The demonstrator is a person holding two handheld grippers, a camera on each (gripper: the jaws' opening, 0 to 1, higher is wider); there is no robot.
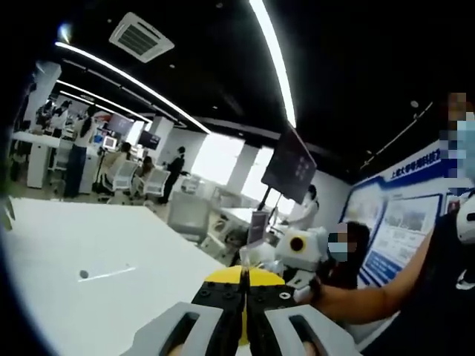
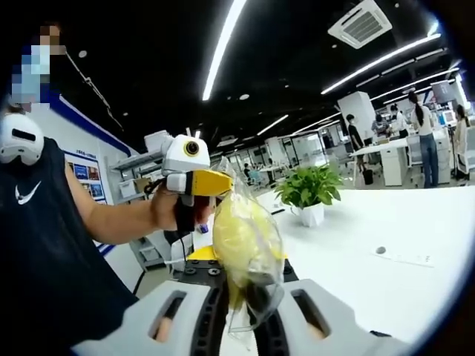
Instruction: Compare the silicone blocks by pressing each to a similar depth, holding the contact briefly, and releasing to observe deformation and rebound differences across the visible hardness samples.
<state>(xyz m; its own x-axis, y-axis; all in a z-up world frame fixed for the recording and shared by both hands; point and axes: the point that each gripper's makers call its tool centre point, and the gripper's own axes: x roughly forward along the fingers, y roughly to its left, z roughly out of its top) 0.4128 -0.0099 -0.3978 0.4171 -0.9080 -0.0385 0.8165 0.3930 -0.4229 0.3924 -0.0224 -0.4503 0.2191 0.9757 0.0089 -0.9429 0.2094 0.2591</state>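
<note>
In the right gripper view my right gripper (image 2: 246, 295) is shut on a clear plastic bag (image 2: 249, 245) holding a soft yellow piece, which stands up between the jaws. Beyond it a person's hand holds my left gripper (image 2: 221, 182), whose yellow tip lies near the bag's top; I cannot tell whether they touch. In the left gripper view my left gripper (image 1: 241, 288) has its jaws pressed together with nothing visible between them. The right gripper (image 1: 299, 251) sits just beyond to the right, held in a hand.
A wide white table (image 1: 89, 245) lies to the left, with a small round hole (image 1: 84, 274) in its top. A potted green plant (image 2: 309, 191) stands on the table (image 2: 401, 230). The person in a black top (image 2: 44, 252) is close by. Desks and people fill the far room.
</note>
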